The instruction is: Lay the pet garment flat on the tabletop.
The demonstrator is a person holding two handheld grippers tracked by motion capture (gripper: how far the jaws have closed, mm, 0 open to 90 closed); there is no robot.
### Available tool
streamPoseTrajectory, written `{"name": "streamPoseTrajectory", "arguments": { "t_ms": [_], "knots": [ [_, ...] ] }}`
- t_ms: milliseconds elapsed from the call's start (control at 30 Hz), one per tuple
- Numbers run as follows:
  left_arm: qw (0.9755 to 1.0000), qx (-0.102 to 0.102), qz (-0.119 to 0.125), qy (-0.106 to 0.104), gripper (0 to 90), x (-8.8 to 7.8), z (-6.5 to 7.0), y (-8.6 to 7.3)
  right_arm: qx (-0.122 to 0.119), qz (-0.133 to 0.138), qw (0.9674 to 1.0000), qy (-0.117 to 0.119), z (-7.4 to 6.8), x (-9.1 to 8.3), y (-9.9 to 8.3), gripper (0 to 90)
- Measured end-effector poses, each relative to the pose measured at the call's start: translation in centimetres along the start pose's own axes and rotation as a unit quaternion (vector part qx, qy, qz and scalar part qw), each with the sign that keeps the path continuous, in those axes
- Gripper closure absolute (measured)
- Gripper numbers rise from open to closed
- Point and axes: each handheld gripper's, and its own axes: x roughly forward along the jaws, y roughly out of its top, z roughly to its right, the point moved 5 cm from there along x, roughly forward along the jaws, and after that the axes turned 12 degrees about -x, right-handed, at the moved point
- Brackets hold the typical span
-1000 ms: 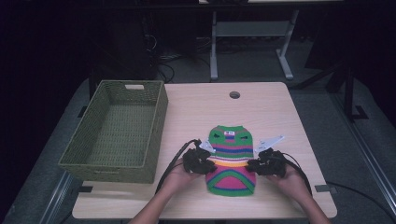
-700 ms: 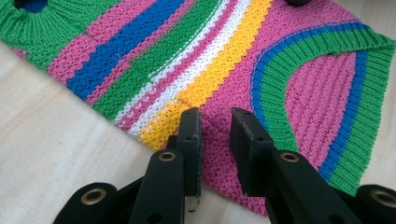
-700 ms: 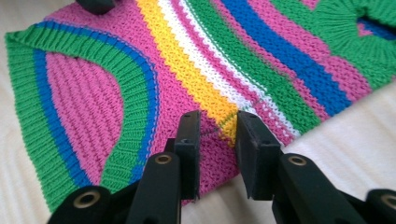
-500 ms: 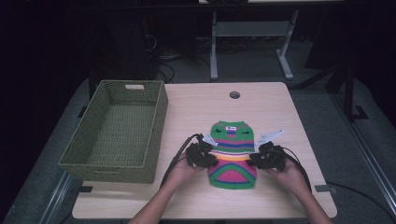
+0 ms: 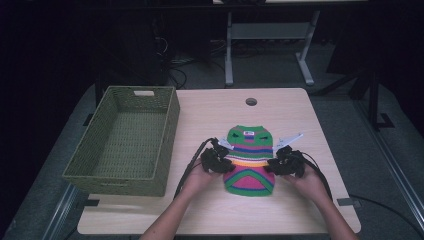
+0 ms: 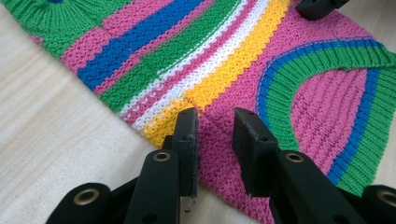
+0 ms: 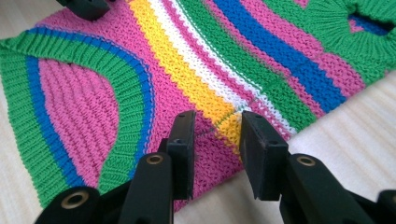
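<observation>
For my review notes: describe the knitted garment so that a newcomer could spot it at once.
On the light wooden table, right of the green woven basket, the small knitted sweater lies flat between the left gripper and right gripper. Its green, pink, blue, white and yellow stripes mark it out.

Striped sweater (image 6: 243,60): knitted yarn, coarse ribbed texture, matt. Table (image 5: 280,107): pale wood-grain laminate, smooth, faint sheen. Basket (image 5: 122,137): woven green fibre, rough. Left gripper (image 6: 215,135) and right gripper (image 7: 212,135): black matt plastic with brass-coloured rivets.
</observation>
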Motion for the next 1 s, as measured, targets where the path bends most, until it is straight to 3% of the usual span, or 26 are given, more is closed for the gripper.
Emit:
{"name": "streamPoseTrajectory", "arguments": {
  "t_ms": [167,567,700,1000],
  "knots": [
    [0.9999,-0.01,-0.001,0.001,69.3,0.2,-0.4,0.6,0.02,0.011,0.9997,0.002,0.6,0.0,-0.1,64.8],
    [0.9999,-0.011,-0.001,0.004,67.8,0.4,-0.3,0.8,0.031,0.022,0.9992,0.011,1.0,0.0,-0.3,60.7],
    [1.0,-0.003,-0.003,0.003,67.6,0.3,-0.3,0.6,0.036,0.027,0.9989,0.016,1.2,0.0,-0.4,60.6],
    [0.9999,-0.01,0.002,-0.004,67.4,0.3,-0.3,0.5,0.04,0.032,0.9986,0.013,1.5,0.1,-0.4,59.6]
  ]
}}
